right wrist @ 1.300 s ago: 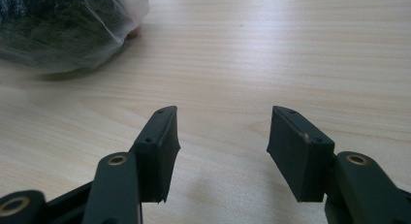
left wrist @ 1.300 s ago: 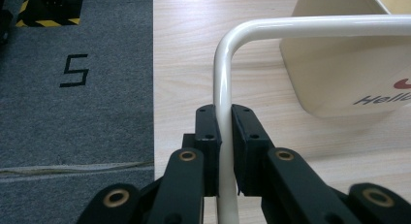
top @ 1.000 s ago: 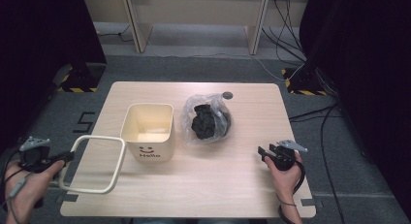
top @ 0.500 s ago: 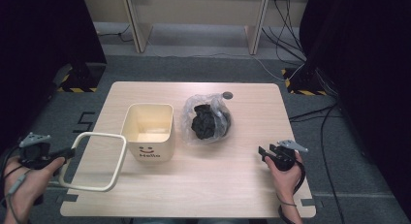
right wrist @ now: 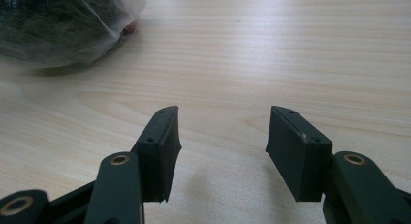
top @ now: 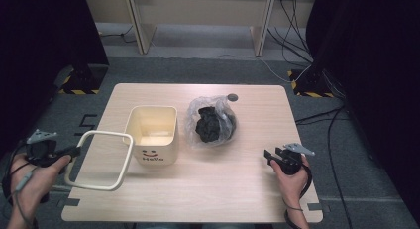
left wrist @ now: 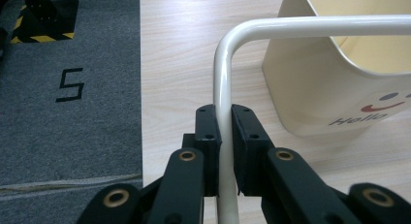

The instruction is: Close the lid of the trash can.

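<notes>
One bin (top: 151,135), one frame (top: 101,159) and one bag (top: 212,122) were on or at the counter (top: 237,189). Since the earlier frame, the frame had shifted slightly leftward with the left hand; the bin, the bag and the right tongs (top: 271,155) had kept their places. The cream bin stood open, nothing showing inside it. The clear bag held one dark lump. The left tongs (left wrist: 224,136) were clamped on the frame's rail, just beside the bin. The right tongs stood apart over bare wood near the bag, gripping nothing.
</notes>
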Demonstrator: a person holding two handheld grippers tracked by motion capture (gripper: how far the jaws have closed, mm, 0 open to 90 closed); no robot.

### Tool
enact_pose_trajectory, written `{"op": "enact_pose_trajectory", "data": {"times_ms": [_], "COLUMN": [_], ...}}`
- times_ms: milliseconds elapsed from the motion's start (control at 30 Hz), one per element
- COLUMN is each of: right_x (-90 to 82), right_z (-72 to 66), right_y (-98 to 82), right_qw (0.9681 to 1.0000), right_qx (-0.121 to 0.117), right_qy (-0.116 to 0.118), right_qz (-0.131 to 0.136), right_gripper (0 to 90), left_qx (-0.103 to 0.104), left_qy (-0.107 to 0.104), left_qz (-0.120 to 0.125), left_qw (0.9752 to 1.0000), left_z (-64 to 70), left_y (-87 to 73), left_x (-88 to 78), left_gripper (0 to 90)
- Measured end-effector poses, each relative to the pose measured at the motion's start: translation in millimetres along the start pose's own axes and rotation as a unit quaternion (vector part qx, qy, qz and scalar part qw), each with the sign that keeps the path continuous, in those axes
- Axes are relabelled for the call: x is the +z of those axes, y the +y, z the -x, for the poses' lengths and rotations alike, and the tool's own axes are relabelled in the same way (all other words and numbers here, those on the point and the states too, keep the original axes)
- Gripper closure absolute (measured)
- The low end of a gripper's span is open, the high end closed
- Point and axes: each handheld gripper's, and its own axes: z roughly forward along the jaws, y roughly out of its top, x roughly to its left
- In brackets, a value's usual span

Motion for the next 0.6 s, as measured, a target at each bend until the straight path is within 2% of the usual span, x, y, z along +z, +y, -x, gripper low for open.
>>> {"op": "enact_pose_trajectory", "data": {"times_ms": [600], "right_x": [0.1], "right_z": [-0.2], "right_y": [-0.1], "right_qw": [1.0], "right_qx": [0.001], "right_qy": [0.0], "right_qz": [-0.001], "right_gripper": [45.7], "left_qx": [0.007], "left_qy": [-0.003], "left_qz": [-0.004], "left_qw": [1.0], "left_z": [4.8], "left_y": [14.2], "left_x": [4.3], "left_gripper": [81.8]}}
